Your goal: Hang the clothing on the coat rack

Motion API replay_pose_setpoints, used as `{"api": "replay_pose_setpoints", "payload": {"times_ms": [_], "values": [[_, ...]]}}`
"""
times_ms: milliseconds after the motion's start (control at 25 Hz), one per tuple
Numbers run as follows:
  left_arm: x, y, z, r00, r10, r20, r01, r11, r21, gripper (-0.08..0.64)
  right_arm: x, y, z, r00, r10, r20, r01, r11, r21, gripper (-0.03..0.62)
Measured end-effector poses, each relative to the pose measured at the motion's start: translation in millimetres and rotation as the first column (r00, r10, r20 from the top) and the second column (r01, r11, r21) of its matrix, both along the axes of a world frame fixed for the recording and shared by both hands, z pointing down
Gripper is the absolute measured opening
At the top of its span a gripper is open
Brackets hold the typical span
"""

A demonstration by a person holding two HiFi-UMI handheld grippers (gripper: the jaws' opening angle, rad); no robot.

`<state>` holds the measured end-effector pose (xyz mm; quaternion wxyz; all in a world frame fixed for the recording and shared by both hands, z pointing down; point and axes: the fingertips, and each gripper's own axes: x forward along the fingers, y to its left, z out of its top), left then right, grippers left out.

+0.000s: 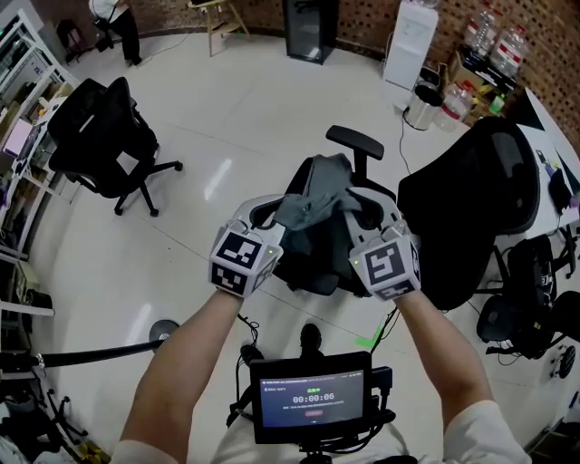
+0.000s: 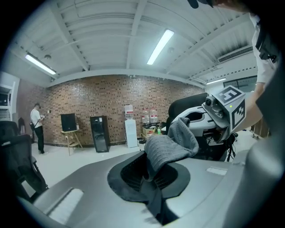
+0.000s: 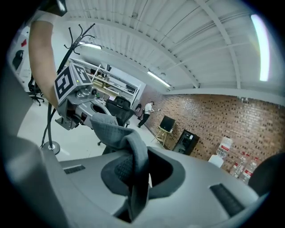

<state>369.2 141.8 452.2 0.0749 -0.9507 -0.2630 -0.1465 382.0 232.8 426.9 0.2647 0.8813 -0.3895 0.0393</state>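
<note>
A grey garment hangs bunched between my two grippers, above a black office chair. My left gripper is shut on the garment's left end; in the left gripper view the grey knit cloth rises out of the closed jaws. The right gripper is shut on the other end, and in the right gripper view the cloth folds over its jaws. The black coat rack stands to the left, its round base on the floor by my left arm.
A black office chair stands at the left and another close on the right. A small screen is mounted at my chest. A water dispenser and bottles line the far brick wall. A person stands far off.
</note>
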Motion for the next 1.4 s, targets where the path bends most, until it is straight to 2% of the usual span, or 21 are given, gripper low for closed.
{"api": "replay_pose_setpoints", "payload": {"times_ms": [360,840,1120,1400], "values": [[4.0,-24.0,-56.9,0.996,-0.052,-0.067,0.050,0.998,-0.035,0.014,20.9,-12.8,-61.8,0.998,-0.023,-0.066,0.025,0.999,0.039,0.020],[-1.4,-65.4,-129.5,0.984,-0.118,-0.137,0.105,0.990,-0.093,0.014,27.5,-54.9,-130.8,0.982,-0.094,-0.162,0.104,0.993,0.054,0.020],[-13.0,-96.1,-173.1,0.966,-0.164,-0.198,0.142,0.983,-0.120,0.014,22.4,-87.6,-173.3,0.967,-0.144,-0.211,0.164,0.983,0.078,0.020],[-32.3,-136.5,-211.7,0.939,-0.216,-0.268,0.187,0.974,-0.130,0.014,8.9,-131.8,-216.6,0.938,-0.207,-0.278,0.239,0.967,0.085,0.020]]}}
